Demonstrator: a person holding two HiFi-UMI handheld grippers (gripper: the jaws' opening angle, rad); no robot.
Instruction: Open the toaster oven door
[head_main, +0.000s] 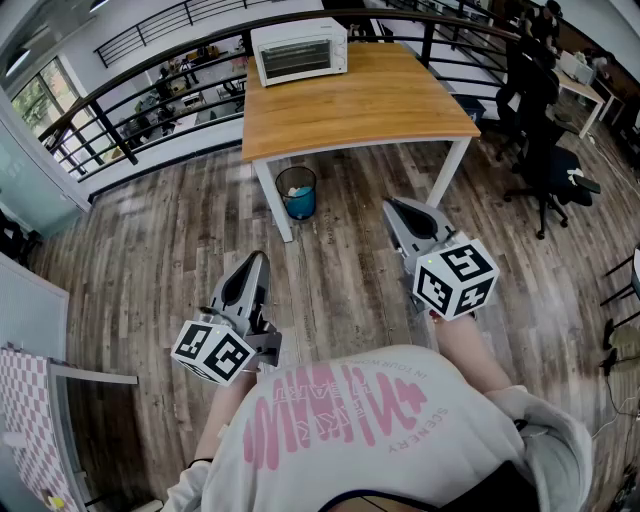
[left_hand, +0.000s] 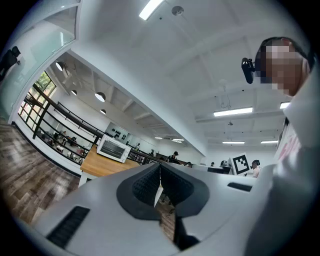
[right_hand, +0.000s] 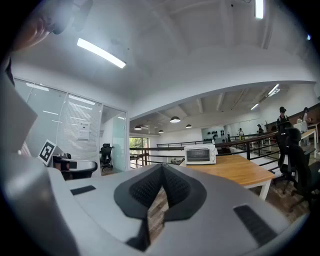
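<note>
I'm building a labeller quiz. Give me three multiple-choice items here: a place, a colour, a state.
1. The toaster oven stands: A) on the floor B) on a far corner of the wooden table C) on a chair
2. Its casing: A) white B) red C) black
3. The right gripper has its jaws: A) wide apart B) gripping a cup C) together, empty
Key: B, it sits by the table's far edge; A, white in every view; C, they meet with nothing between.

Grey left tongs (head_main: 260, 258) and right tongs (head_main: 393, 205) carry black-and-white marker cubes (head_main: 212, 352); white T-shirt (head_main: 400, 470), pink print.
</note>
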